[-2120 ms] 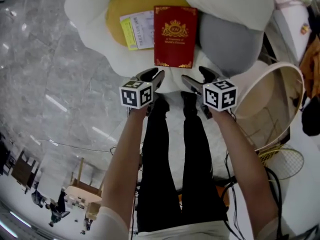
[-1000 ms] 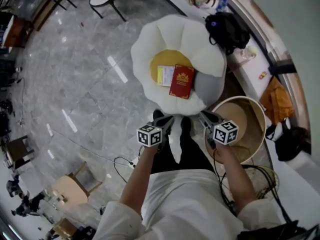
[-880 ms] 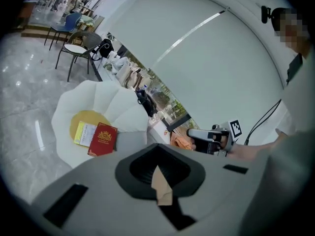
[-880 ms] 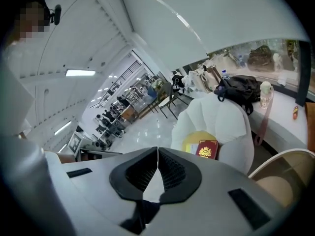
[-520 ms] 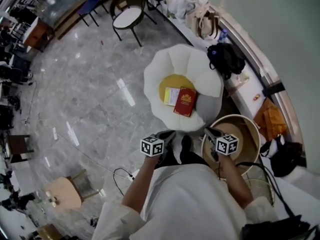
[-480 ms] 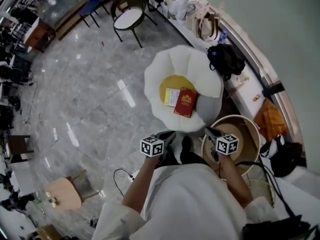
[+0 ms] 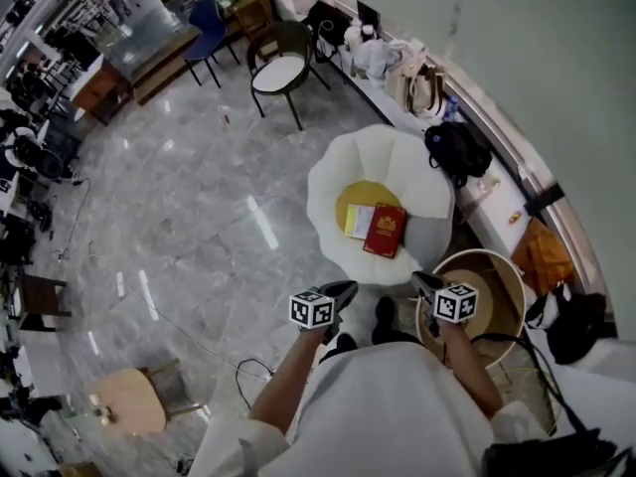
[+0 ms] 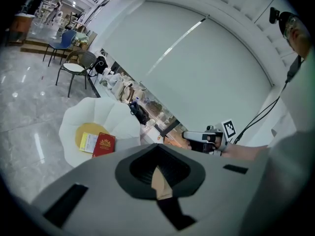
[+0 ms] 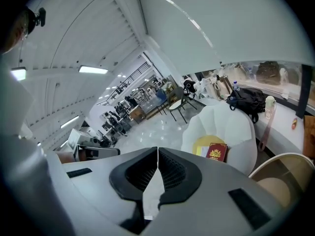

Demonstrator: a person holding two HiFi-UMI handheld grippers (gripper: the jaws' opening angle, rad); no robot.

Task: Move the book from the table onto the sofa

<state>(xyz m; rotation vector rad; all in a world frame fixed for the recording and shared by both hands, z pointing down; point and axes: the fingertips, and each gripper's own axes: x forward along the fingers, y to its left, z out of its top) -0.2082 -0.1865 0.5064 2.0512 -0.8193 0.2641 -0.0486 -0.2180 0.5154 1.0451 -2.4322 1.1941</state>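
Book [image 7: 385, 232] flat on the sofa [image 7: 333, 172], cover up. Its long axis runs from the seat's front toward its back, just beside a booklet [image 7: 359, 221]. Left gripper [image 7: 344, 289] and right gripper [image 7: 421, 282] are well short of the sofa, jaws pressed together, empty.
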